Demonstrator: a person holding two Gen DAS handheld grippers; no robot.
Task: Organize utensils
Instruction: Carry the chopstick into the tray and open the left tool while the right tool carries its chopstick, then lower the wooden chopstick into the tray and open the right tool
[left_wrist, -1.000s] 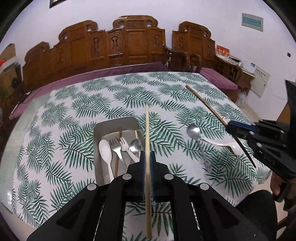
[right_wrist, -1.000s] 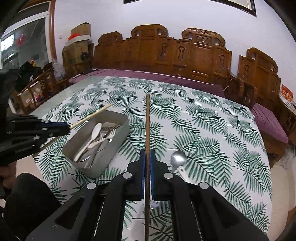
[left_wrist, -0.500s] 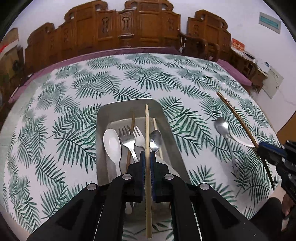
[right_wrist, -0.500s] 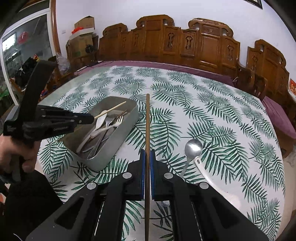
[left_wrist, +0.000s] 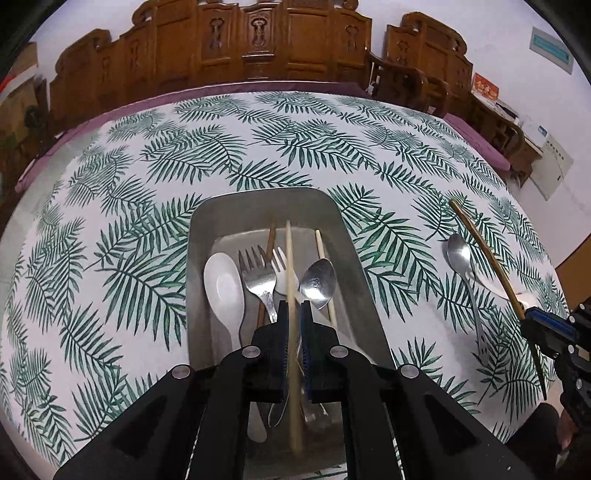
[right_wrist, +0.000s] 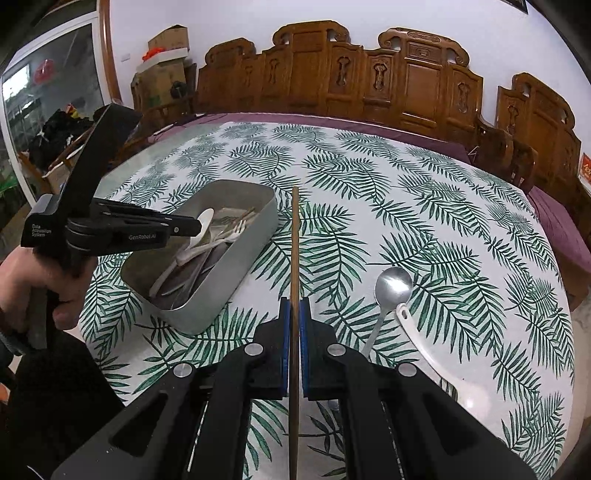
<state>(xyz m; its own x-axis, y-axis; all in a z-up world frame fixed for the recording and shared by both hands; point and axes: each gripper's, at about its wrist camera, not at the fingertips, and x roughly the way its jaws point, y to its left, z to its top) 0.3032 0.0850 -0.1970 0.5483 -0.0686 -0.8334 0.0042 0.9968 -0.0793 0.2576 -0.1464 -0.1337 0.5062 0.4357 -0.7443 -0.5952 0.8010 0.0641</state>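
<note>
In the left wrist view my left gripper (left_wrist: 294, 314) is shut on a pale chopstick (left_wrist: 290, 258) and hangs low over the grey metal tray (left_wrist: 258, 197). In the tray lie a white spoon (left_wrist: 223, 288), a steel fork (left_wrist: 258, 280), a white fork, a steel spoon (left_wrist: 317, 282) and two chopsticks. My right gripper (right_wrist: 294, 310) is shut on a dark brown chopstick (right_wrist: 294, 240) above the cloth, to the right of the tray (right_wrist: 240, 258). On the cloth by it lie a steel spoon (right_wrist: 393, 282) and a white spoon (right_wrist: 436, 362).
The table wears a white cloth with green fern leaves (left_wrist: 155, 155). Carved wooden chairs (right_wrist: 413, 85) line its far side. A person's hand (right_wrist: 22, 280) grips the left tool at the near left edge. Boxes (right_wrist: 166, 55) are stacked in the far left corner.
My left gripper has moved forward and down, from short of the tray to low over its inside, with the pale chopstick still in it. The right gripper has sunk a little.
</note>
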